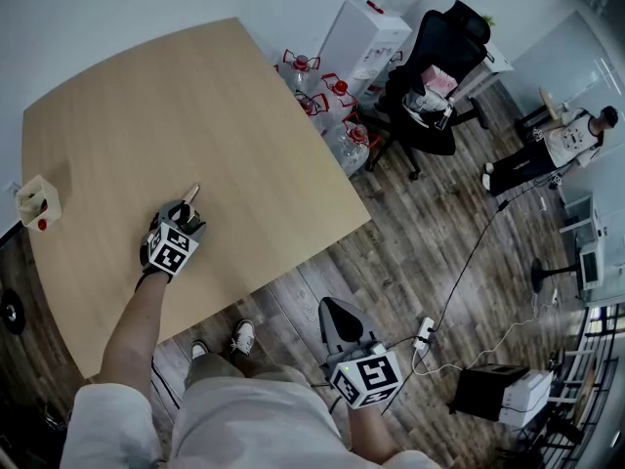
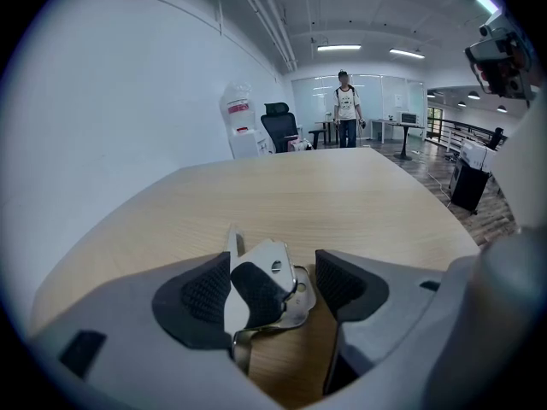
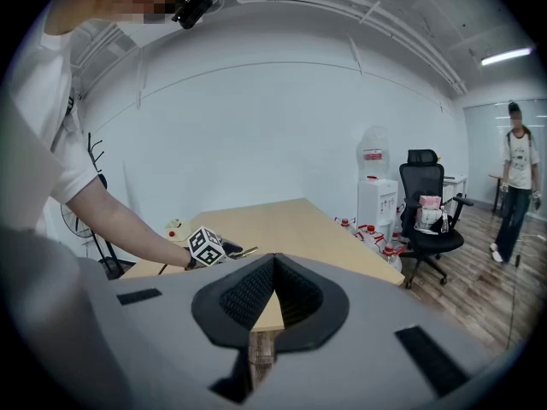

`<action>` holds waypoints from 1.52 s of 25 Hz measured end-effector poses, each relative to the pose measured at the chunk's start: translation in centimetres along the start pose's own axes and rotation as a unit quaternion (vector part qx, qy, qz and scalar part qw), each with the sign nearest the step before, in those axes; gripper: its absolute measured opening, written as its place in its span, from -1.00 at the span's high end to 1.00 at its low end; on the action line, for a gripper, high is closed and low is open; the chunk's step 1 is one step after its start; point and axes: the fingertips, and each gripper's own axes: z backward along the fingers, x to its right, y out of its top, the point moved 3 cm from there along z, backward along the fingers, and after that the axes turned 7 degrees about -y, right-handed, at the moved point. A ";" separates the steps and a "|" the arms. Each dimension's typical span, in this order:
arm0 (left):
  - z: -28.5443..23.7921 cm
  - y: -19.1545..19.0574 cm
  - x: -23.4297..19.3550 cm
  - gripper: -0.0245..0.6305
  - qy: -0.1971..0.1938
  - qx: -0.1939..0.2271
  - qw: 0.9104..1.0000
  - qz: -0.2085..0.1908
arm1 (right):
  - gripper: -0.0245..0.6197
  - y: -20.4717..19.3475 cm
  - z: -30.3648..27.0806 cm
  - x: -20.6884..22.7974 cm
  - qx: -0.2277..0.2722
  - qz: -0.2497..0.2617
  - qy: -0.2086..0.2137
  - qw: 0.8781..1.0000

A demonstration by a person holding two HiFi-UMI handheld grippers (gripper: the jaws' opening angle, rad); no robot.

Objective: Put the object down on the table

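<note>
A small metal tool with a black grip (image 2: 272, 282) lies between the jaws of my left gripper (image 2: 273, 287), low over the wooden table (image 2: 342, 195). It leans against the left pad (image 2: 201, 295); a gap separates it from the right pad (image 2: 344, 284), so the gripper is open. In the head view the left gripper (image 1: 184, 213) is over the table's near middle, and the tool's tip (image 1: 192, 194) pokes out ahead of it. My right gripper (image 1: 337, 317) hangs off the table's front edge above the floor, shut and empty (image 3: 272, 293).
A small beige box (image 1: 37, 203) sits at the table's left edge. Beyond the right edge are water bottles (image 1: 322, 96), a dispenser (image 1: 363, 37) and a black office chair (image 1: 435, 76). A person (image 1: 557, 145) stands far right. A power strip (image 1: 425, 332) lies on the floor.
</note>
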 end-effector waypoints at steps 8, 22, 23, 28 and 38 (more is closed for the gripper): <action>0.9 -0.6 0.6 0.03 0.008 -0.004 1.000 0.003 | 0.93 -0.1 0.5 -0.2 0.007 -0.001 0.003 1.000; 6.2 -1.8 2.0 0.02 0.044 0.044 0.995 0.081 | 0.93 1.2 -1.9 -3.7 0.031 0.001 0.068 0.997; 6.9 -1.8 1.9 0.02 0.049 0.046 0.994 0.091 | 0.93 1.6 -2.3 -4.1 0.034 0.002 0.076 0.997; 11.0 -1.3 0.9 0.02 0.077 0.051 0.985 0.146 | 0.93 3.8 -4.1 -5.8 0.052 0.013 0.112 0.992; 16.7 0.0 -2.4 0.11 0.094 0.087 0.976 0.173 | 0.93 6.8 -6.7 -8.7 0.068 0.032 0.150 0.986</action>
